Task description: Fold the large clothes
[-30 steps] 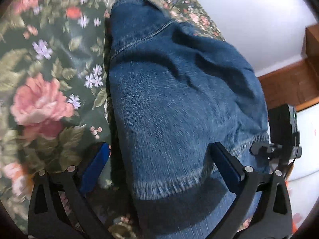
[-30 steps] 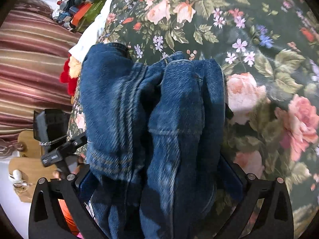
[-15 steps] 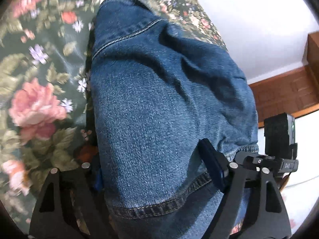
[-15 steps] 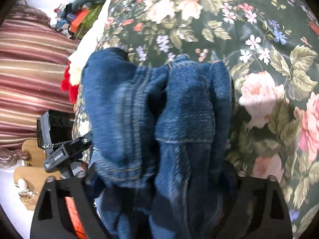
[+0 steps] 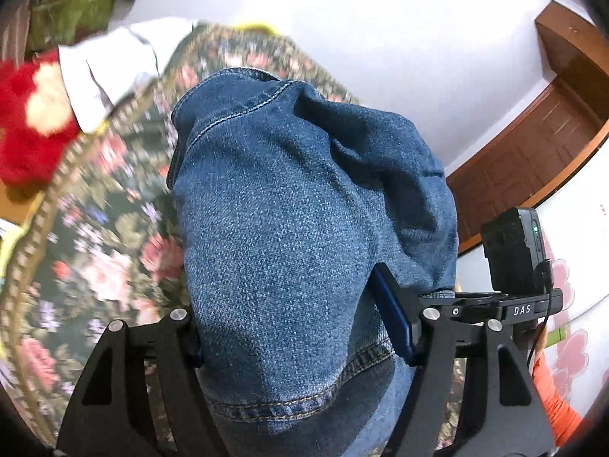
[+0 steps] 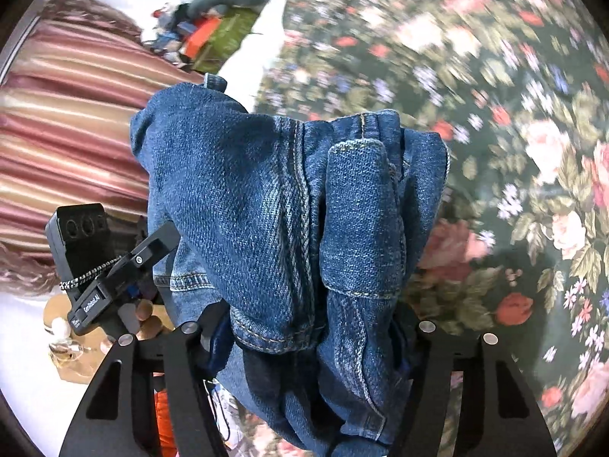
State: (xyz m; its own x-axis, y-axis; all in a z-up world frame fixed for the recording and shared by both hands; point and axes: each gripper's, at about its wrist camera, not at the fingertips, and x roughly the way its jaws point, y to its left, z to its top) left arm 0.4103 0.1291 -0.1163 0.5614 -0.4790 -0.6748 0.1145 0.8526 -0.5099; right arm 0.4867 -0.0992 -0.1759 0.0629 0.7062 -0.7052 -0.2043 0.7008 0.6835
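Both claws are closing on a bundle of blue jeans above the floral bed.

In the left wrist view, the left claw (image 5: pixel 300 327) is closing its jaws around a thick fold of the jeans (image 5: pixel 304 209), which are bulging up between and ahead of its fingers; the floral bedspread (image 5: pixel 95 228) is lying blurred off to its left, with a red plush toy (image 5: pixel 30 129) farther out. In the right wrist view, the right claw (image 6: pixel 316 346) is likewise closing on bunched denim, seams and a hem hanging between its fingers, the left claw's body sitting just to its left. The gather-and-lift step seems to be in hand; next, the pair would likely need spreading the cloth flat on the bed for a clean fold.
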